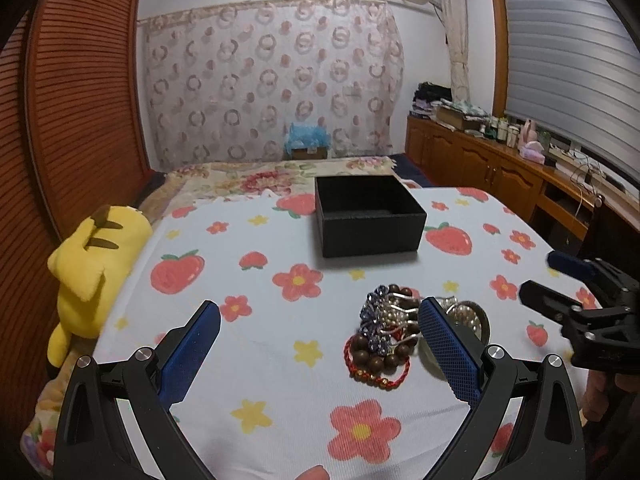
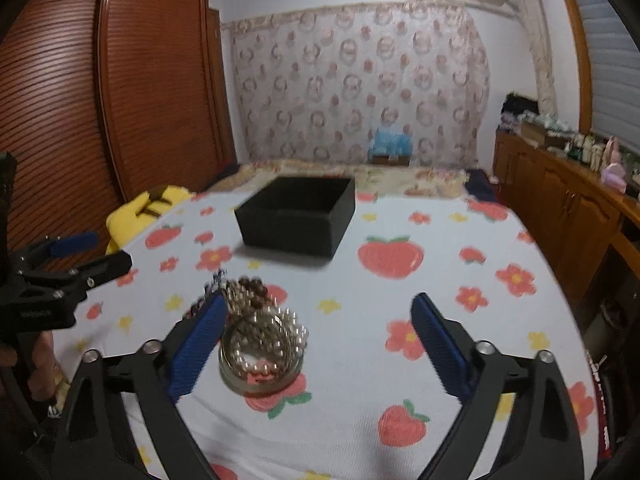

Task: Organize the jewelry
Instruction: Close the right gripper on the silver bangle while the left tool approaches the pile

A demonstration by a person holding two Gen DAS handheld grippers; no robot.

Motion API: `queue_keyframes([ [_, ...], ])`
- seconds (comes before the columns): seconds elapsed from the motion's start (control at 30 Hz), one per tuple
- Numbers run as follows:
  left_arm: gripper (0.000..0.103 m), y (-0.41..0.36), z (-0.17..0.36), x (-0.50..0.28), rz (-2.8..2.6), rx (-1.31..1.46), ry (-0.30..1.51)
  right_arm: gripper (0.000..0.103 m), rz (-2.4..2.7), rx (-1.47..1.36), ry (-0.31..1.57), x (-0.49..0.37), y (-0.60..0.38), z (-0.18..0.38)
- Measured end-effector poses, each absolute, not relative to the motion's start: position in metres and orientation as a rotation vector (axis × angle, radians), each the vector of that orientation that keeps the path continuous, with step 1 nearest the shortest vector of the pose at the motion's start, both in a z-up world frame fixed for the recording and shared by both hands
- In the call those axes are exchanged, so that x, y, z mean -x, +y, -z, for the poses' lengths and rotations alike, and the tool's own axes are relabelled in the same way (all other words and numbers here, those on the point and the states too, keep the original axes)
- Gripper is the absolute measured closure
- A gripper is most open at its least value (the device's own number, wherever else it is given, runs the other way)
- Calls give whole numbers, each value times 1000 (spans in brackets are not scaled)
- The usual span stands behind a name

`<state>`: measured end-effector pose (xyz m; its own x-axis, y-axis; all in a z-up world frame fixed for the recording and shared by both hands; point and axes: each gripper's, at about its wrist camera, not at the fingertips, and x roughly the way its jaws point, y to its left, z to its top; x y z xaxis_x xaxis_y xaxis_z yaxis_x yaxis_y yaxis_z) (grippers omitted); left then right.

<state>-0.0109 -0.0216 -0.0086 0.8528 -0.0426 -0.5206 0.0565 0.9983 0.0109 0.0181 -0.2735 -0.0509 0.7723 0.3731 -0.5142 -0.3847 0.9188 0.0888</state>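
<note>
A heap of jewelry (image 1: 390, 326) lies on the strawberry-print cloth: brown bead bracelet (image 1: 376, 356), red cord bracelet, blue crystal piece (image 1: 372, 312), and a round metal tin of pearls (image 2: 262, 354). An open, empty black box (image 1: 368, 214) stands behind it; it also shows in the right wrist view (image 2: 298, 216). My left gripper (image 1: 320, 350) is open, its right finger beside the heap. My right gripper (image 2: 320, 344) is open, its left finger next to the tin. Both are empty. The right gripper also shows at the right edge of the left wrist view (image 1: 560, 280).
A yellow plush toy (image 1: 94, 264) lies at the cloth's left edge. The floral bed cover (image 1: 256, 178) stretches behind. A wooden wardrobe (image 1: 80, 100) stands on the left and a cluttered wooden cabinet (image 1: 500, 160) on the right.
</note>
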Motion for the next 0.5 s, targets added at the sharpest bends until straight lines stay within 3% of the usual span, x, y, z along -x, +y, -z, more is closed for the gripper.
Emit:
queue_keyframes([
  [0.2,7,-29,24,23,79,-28,589,39,-472,43,653,-32,-264,72],
  [0.33,7,-33,33,32,90,-33,622,62,-515,69,701,-38,-255,82],
  [0.43,7,-36,39,42,101,-30,639,75,-523,74,725,-42,-252,85],
  [0.5,7,-39,45,54,112,-30,657,76,-531,78,737,-45,-251,87],
])
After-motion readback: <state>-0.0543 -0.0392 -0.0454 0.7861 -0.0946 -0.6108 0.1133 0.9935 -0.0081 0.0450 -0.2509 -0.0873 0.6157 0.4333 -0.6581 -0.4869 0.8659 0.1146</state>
